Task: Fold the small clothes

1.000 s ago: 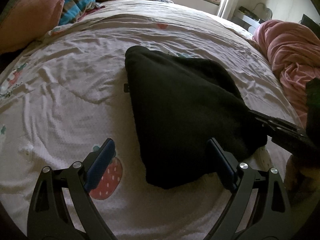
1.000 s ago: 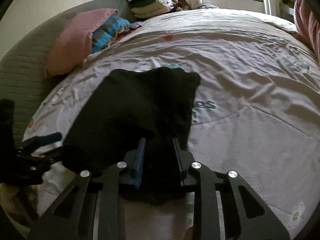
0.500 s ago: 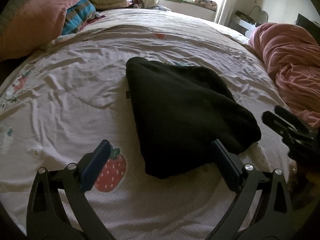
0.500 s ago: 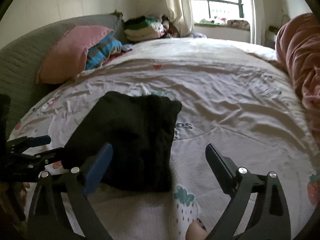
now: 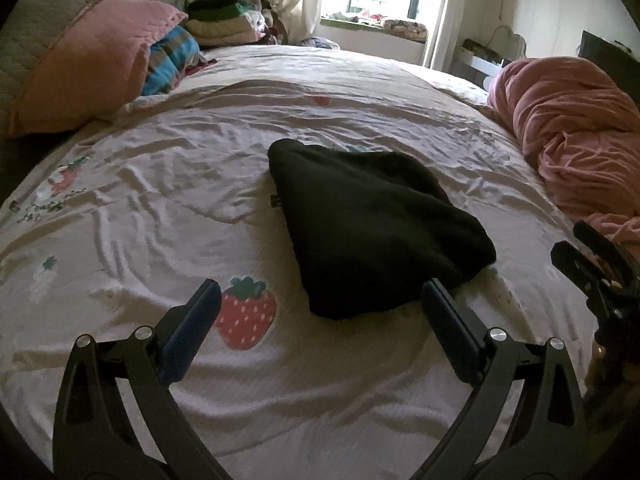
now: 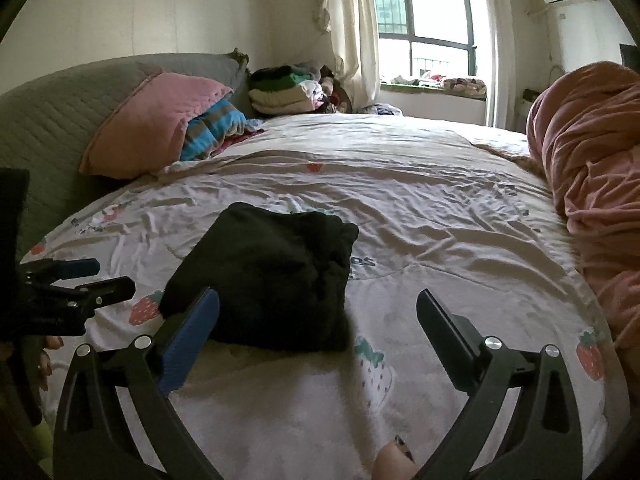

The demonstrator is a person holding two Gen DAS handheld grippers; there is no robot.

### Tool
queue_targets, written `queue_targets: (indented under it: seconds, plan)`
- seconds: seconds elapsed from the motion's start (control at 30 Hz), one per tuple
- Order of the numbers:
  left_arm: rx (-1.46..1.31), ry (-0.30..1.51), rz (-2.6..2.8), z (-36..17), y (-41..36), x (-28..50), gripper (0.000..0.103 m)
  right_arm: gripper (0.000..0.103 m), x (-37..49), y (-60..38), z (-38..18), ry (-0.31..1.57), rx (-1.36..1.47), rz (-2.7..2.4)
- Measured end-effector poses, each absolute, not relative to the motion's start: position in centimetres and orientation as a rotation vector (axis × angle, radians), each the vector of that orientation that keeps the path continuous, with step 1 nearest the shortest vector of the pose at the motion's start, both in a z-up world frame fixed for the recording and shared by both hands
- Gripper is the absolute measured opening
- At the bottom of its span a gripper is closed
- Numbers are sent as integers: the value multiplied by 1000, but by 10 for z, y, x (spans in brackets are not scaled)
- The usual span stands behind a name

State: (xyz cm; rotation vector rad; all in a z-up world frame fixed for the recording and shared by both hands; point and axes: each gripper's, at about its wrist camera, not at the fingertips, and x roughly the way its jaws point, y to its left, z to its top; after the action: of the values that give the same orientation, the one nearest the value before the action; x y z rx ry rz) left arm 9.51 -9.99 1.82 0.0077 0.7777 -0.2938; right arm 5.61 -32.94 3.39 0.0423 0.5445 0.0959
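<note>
A folded black garment [image 5: 368, 220] lies on the strawberry-print bedsheet [image 5: 160, 208] in the middle of the bed; it also shows in the right wrist view [image 6: 272, 276]. My left gripper [image 5: 320, 312] is open and empty, just in front of the garment's near edge. My right gripper [image 6: 318, 320] is open and empty, near the garment's right end. The right gripper shows at the right edge of the left wrist view [image 5: 596, 264], and the left gripper at the left edge of the right wrist view [image 6: 76, 284].
A pink pillow [image 5: 88, 60] and a striped cloth [image 5: 168, 60] lie at the head of the bed. A stack of folded clothes [image 6: 288, 88] sits in the far corner. A bunched pink blanket [image 5: 576, 136] lies along the right side.
My right gripper let go of the black garment, opened and drew back. Both grippers have pulled away and up, so more of the room shows. The garment stays folded on the bed.
</note>
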Motion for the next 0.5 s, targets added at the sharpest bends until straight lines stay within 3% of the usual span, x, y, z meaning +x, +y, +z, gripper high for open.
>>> queue_targets:
  seconds: [0.5]
  plan:
    - [10,744,-273,5,-69,38,94,98,8,-298,9,527,7,39]
